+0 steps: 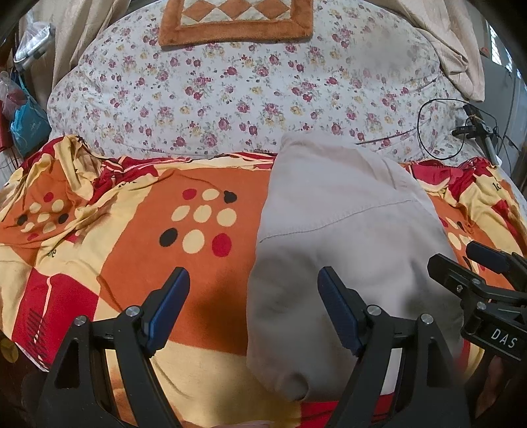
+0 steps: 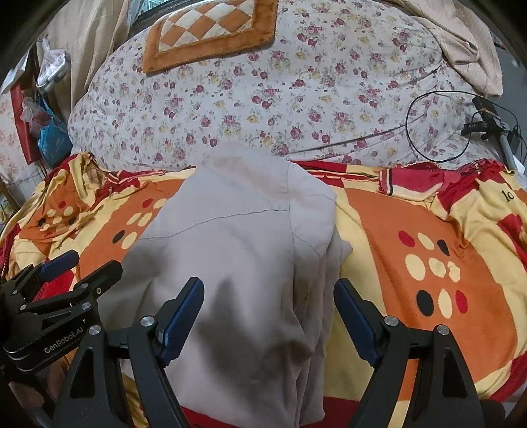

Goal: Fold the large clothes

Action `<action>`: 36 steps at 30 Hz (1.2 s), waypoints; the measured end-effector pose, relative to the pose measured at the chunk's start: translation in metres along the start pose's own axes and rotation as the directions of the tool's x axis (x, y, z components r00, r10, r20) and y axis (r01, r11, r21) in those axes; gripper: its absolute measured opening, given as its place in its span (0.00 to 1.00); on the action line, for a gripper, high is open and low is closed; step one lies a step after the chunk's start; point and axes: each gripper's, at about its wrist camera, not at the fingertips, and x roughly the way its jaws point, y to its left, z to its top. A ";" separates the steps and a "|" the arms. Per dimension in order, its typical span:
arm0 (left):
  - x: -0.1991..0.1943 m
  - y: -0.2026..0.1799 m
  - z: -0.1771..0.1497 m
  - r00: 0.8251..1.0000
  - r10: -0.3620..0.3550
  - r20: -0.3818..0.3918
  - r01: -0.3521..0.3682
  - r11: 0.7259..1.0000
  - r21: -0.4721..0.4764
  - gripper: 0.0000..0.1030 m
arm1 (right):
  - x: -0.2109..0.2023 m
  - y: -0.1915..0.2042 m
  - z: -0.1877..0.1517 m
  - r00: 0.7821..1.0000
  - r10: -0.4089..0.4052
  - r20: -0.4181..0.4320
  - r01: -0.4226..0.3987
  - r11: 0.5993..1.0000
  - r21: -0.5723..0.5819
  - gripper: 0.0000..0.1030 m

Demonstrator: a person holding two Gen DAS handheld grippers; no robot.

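Observation:
A pale beige garment (image 1: 346, 230) lies folded into a long narrow strip on the orange, red and cream bedspread (image 1: 131, 250). In the left wrist view my left gripper (image 1: 253, 280) hangs open above the garment's left edge, nothing between its blue pads. My right gripper (image 1: 461, 260) shows at the right edge there. In the right wrist view the same garment (image 2: 237, 250) runs up the middle, with my right gripper (image 2: 268, 291) open over its right folded edge, nothing held. The left gripper (image 2: 85, 263) appears at the left, open.
A floral duvet (image 1: 247, 95) is bunched behind the bedspread, with an orange checked mat (image 1: 237, 19) on top. A black cable and small tripod (image 1: 477, 128) stand at the right. Bags (image 1: 26, 121) hang at the left. Beige cloth (image 1: 457, 49) drapes at the back right.

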 end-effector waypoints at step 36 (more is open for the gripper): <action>0.006 0.006 0.003 1.000 0.008 -0.004 -0.008 1.000 -0.011 0.78 | 0.013 0.003 0.002 1.000 0.011 -0.024 -0.011 1.000 -0.018 0.80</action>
